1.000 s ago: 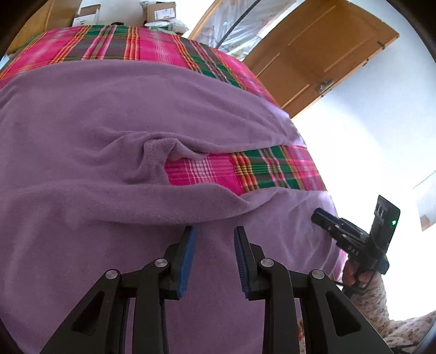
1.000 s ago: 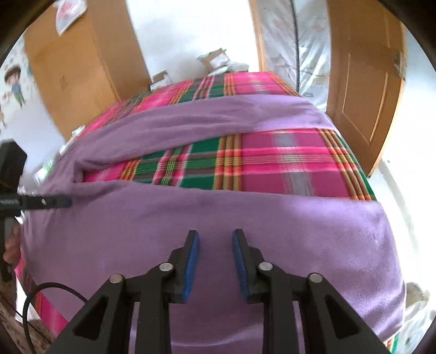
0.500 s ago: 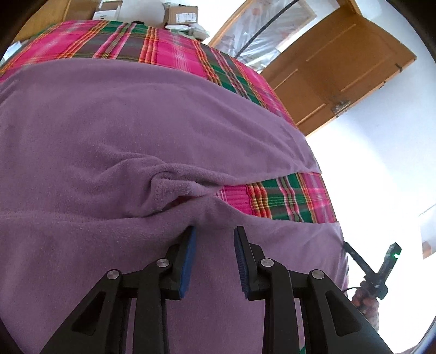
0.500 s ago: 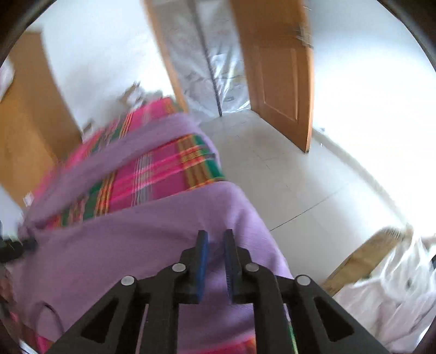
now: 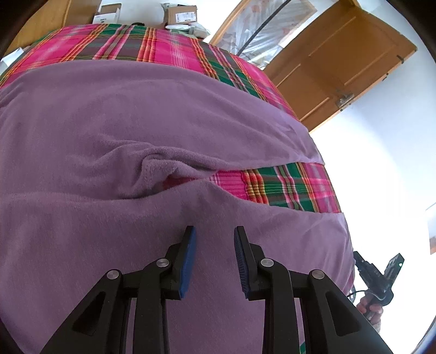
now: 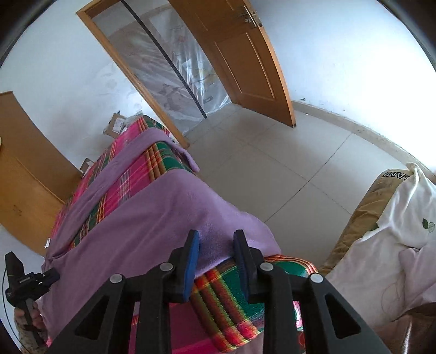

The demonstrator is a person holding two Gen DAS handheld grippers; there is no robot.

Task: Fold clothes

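A large purple fleece blanket (image 5: 136, 122) lies spread over a bed with a pink and green plaid cover (image 5: 286, 188). A gap in the blanket bares a strip of the plaid. My left gripper (image 5: 215, 239) is open just above the near purple fold, nothing between its blue pads. In the right wrist view the blanket (image 6: 163, 212) drapes over the bed's near corner. My right gripper (image 6: 216, 245) is open there, its fingers on either side of the blanket's edge. The right gripper also shows at the far right of the left wrist view (image 5: 377, 277).
An open wooden door (image 6: 239, 54) and a plastic-covered doorway (image 6: 169, 73) stand beyond the tiled floor (image 6: 286, 168). Cardboard boxes (image 5: 179, 15) sit past the bed's far end. A white pillow on a tan cushion (image 6: 395, 231) lies at the right. A wooden wardrobe (image 6: 24, 168) stands left.
The right gripper has swung right and down to the bed's corner; its fingers narrowed, then opened around the blanket's edge. The left gripper shifted slightly over the near fold and stays open.
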